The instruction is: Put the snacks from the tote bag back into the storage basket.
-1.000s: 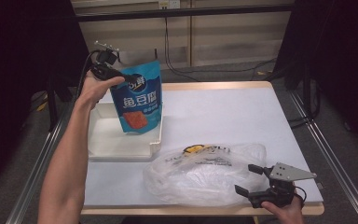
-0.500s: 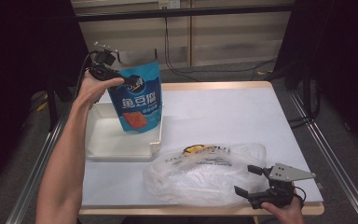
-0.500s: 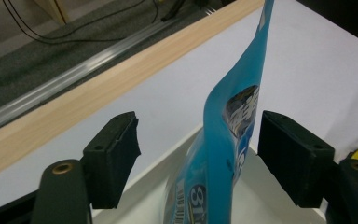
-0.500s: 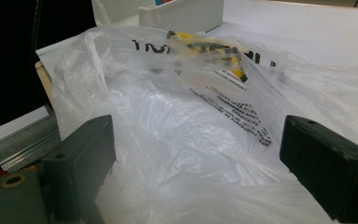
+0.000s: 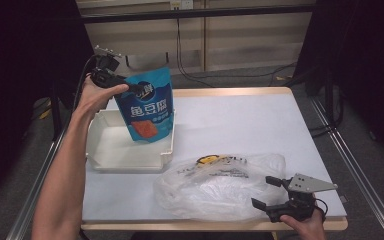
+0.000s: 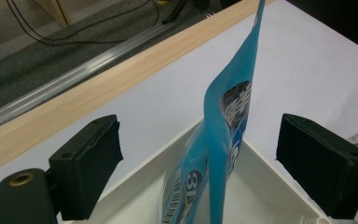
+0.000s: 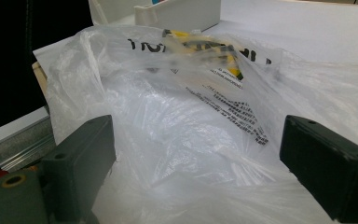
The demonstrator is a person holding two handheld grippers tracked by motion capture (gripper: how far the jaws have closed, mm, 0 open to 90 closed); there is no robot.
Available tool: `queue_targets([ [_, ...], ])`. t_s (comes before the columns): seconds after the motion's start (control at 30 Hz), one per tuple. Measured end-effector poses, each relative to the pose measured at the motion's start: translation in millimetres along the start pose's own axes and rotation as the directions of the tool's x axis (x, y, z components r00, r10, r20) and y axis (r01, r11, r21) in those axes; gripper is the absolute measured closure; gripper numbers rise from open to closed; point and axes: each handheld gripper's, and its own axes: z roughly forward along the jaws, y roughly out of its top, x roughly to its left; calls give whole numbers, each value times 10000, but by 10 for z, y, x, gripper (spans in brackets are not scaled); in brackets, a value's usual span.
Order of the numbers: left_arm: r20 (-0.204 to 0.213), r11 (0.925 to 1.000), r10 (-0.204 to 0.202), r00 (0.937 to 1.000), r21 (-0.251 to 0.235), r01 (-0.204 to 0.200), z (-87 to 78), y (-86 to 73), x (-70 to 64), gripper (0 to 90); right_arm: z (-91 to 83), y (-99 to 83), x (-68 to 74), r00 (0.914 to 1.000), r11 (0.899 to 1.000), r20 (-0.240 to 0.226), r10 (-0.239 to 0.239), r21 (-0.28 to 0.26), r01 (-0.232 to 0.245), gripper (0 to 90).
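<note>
- A person works at a white counter (image 5: 240,125) with a handheld claw in each hand.
- The left claw (image 5: 111,80), at ten o'clock on the counter, is raised above a white tray (image 5: 112,150). From above it seems to pinch the top corner of a blue snack pouch (image 5: 147,107), yet its own view shows the jaws spread wide with the pouch (image 6: 223,140) between them, so I judge it released, and the pouch upright in the tray.
- The right claw (image 5: 272,192), at five o'clock, is spread open beside a crumpled clear plastic bag (image 5: 220,185) holding something yellow.
- To finish well, lift the left claw straight up so a jaw does not tip the pouch.
- The counter has a pale wood rim; dark curtains, cables and a grey floor lie beyond.
</note>
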Motion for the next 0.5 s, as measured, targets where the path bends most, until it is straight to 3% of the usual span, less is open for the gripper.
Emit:
queue_targets([
  [0.27,-239,10000,-88,9997,-31,87,-74,-114,-36,149,18,6,5,10000,10000,-13,-39,51,39,100],
  [0.37,-266,9988,-153,9995,-462,141,-136,-174,-26,186,18,7,9,10000,10000,-49,-53,30,53,99],
  [0.5,-279,9991,-245,9993,-348,235,-181,-256,4,254,24,11,10,9999,9999,-38,-94,60,94,99],
])
